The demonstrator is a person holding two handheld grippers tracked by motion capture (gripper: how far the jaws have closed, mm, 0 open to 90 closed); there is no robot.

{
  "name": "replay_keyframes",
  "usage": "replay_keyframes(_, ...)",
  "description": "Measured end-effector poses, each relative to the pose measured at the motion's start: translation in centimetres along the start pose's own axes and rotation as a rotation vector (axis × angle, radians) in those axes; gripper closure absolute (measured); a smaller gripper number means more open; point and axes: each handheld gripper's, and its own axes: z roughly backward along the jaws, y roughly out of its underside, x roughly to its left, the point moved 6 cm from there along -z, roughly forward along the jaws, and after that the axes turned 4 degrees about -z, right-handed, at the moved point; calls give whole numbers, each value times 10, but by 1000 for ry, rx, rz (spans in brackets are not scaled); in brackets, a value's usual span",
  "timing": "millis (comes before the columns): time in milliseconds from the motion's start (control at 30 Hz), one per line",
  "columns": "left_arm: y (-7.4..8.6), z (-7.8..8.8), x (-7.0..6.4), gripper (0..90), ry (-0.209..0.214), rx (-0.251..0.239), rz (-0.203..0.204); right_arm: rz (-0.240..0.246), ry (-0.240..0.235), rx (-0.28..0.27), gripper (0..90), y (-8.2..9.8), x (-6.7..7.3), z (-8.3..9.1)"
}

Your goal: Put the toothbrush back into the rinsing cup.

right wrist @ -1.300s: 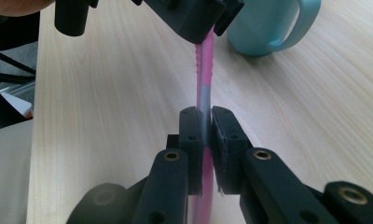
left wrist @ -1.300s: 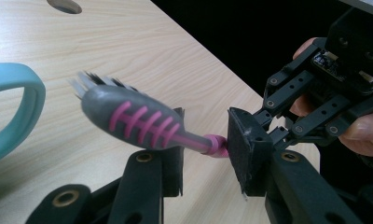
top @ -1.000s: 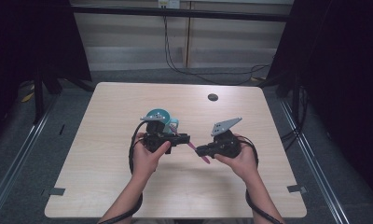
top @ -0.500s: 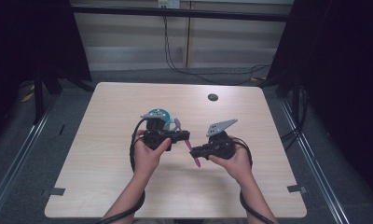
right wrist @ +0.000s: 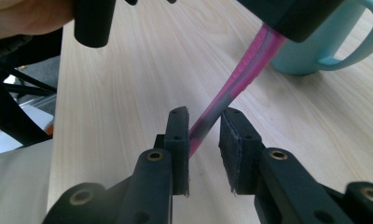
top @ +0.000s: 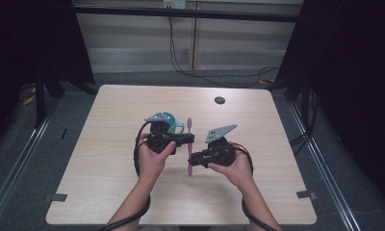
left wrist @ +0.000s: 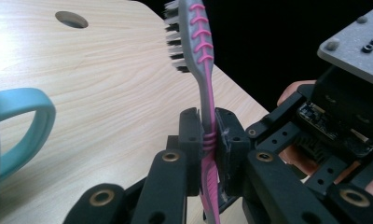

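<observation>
Pink and grey, the toothbrush (top: 189, 147) hangs above the middle of the table (top: 109, 192), its bristled head pointing toward 12 o'clock and its handle end toward 6 o'clock in the high view. The left gripper (left wrist: 208, 149) is pressed together on the handle's midsection, pinching it between both jaws, with the head (left wrist: 189, 35) rising beyond them. The right gripper (right wrist: 203, 149) sits at the handle's lower end; its jaws are spread a little, the handle tip (right wrist: 198, 130) against one jaw and apart from the other. A teal mug (top: 166, 122) stands on the table just beyond the left gripper, at about 11 o'clock from the toothbrush. A dark round hole (top: 220, 100) lies toward 1 o'clock, well apart.
</observation>
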Motion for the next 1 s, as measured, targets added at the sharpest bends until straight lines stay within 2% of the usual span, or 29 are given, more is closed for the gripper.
replay_keyframes(167,0,-2,0,826,0,-6,6,14,-19,-8,736,-4,3,-3)
replay_keyframes(300,0,-1,2,827,-7,-3,8,14,-15,-4,735,-4,4,-4)
replay_keyframes(333,0,0,2,827,-8,-4,11,22,-9,-5,725,-4,3,-4)
replay_keyframes(567,-1,9,7,829,-19,1,7,-16,23,-52,575,6,-8,8)
replay_keyframes(667,-3,12,7,829,-27,4,-7,-29,64,-55,438,10,-14,12)
replay_keyframes(733,-6,15,7,829,-35,2,-13,-8,113,-51,372,13,-19,16)
replay_keyframes(800,-8,19,7,829,-45,4,-24,-13,145,-49,298,17,-24,20)
replay_keyframes(1000,-12,29,10,829,-65,11,-36,-44,257,-53,170,34,-39,28)
